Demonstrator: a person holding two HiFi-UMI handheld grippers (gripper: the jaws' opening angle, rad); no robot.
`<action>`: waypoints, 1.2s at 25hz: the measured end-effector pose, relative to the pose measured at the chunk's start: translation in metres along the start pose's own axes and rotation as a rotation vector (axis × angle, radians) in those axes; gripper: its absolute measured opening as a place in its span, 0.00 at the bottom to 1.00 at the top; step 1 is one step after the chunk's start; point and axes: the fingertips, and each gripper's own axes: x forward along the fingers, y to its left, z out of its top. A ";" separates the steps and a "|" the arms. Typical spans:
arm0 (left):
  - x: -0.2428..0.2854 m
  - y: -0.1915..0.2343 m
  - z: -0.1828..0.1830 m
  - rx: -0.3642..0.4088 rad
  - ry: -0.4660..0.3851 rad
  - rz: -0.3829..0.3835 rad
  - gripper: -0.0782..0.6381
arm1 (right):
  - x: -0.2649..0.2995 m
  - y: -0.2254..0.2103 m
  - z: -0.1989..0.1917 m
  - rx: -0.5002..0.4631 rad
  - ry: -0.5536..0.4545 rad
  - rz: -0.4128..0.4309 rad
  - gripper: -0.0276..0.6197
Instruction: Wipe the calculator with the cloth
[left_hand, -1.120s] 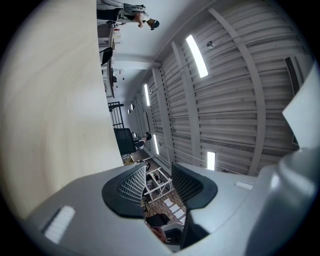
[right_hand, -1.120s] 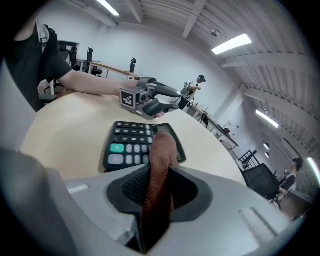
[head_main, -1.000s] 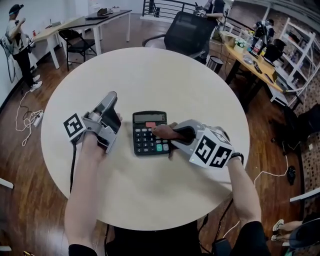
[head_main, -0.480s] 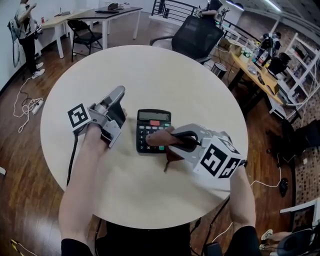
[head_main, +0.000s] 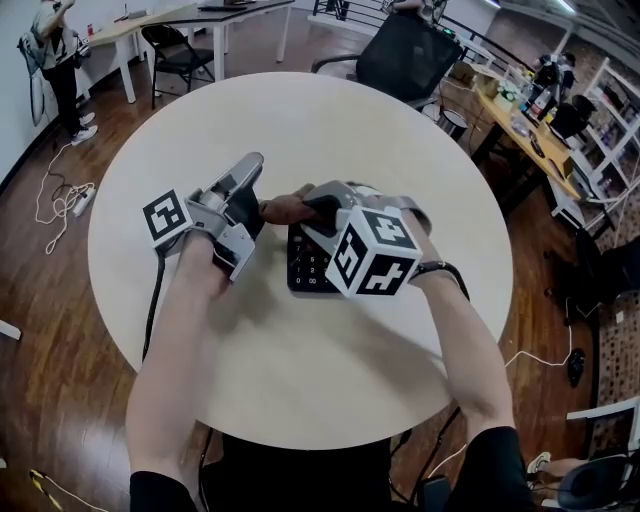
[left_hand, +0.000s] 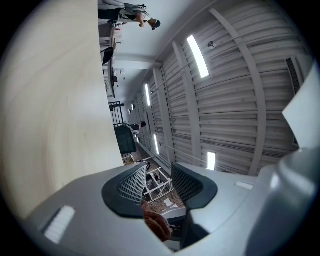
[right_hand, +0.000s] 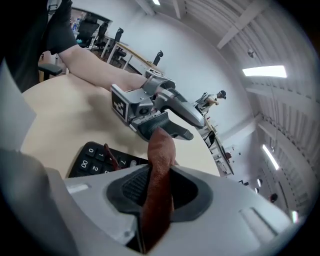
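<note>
The black calculator lies on the round table, mostly hidden under my right gripper; its number keys show in the right gripper view. That gripper is shut on the brown cloth, which sticks out past the jaws toward my left gripper. In the head view the cloth's end reaches the black underside of my left gripper, off the calculator's left edge. The left gripper is raised and tilted upward, jaws apart with nothing pressed between the pads. A bit of cloth shows low near the jaw bases.
A black office chair stands behind the table. Cluttered desks run along the right, and a folding chair and a white desk stand at the back left. A person is at the far left. Cables lie on the wooden floor.
My right gripper has swung left and up with the cloth, from the calculator's keys to beside the left gripper, and now covers the calculator. The left gripper has stayed put.
</note>
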 end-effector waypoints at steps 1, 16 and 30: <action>0.000 0.000 0.000 0.000 0.000 0.001 0.32 | 0.000 0.002 -0.002 0.005 0.006 0.009 0.19; -0.001 0.000 -0.001 0.013 0.009 0.006 0.32 | -0.056 0.004 -0.108 0.162 0.226 -0.018 0.19; -0.001 0.000 0.000 0.001 -0.001 0.001 0.32 | 0.009 0.007 0.025 -0.017 0.030 0.054 0.19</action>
